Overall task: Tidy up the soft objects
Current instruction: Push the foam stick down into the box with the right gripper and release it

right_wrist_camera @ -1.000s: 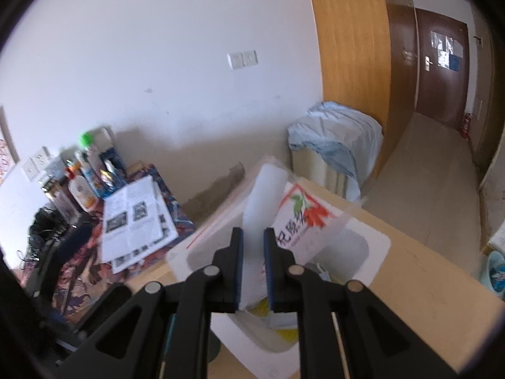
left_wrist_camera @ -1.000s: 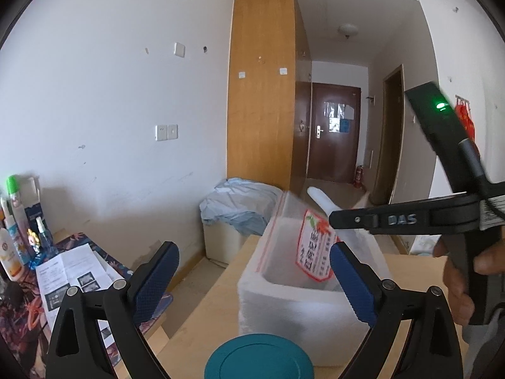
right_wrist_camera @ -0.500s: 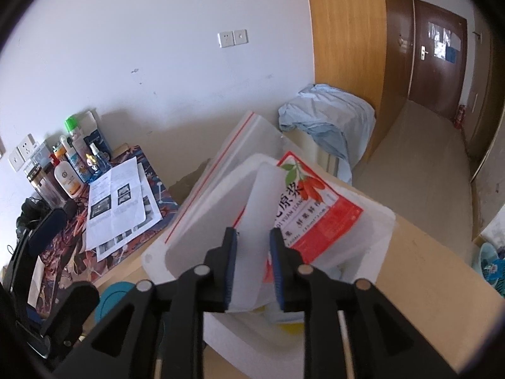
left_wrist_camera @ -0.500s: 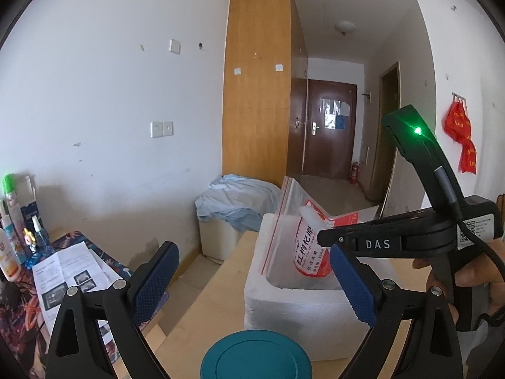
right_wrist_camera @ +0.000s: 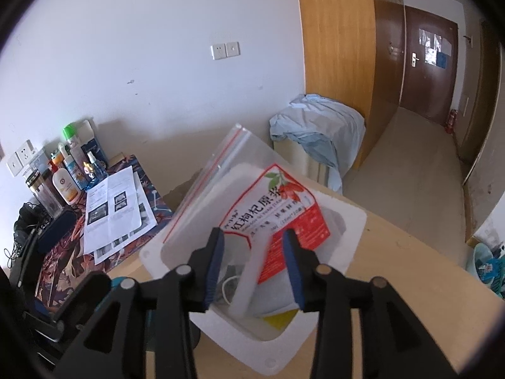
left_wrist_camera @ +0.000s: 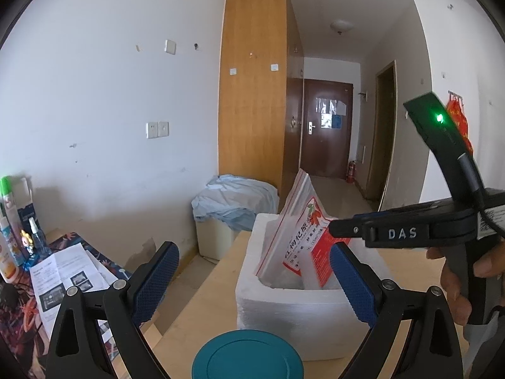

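On the wooden bench stands the foam box; I have just been opening my right claw — the zip bag leans inside, released. Left claw gapes empty.

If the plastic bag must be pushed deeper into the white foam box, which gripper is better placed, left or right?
Probably the right gripper: it hangs directly over the white foam box, fingers apart on either side of the plastic bag, having just opened. The left gripper is open but short of the box, behind a teal lid.
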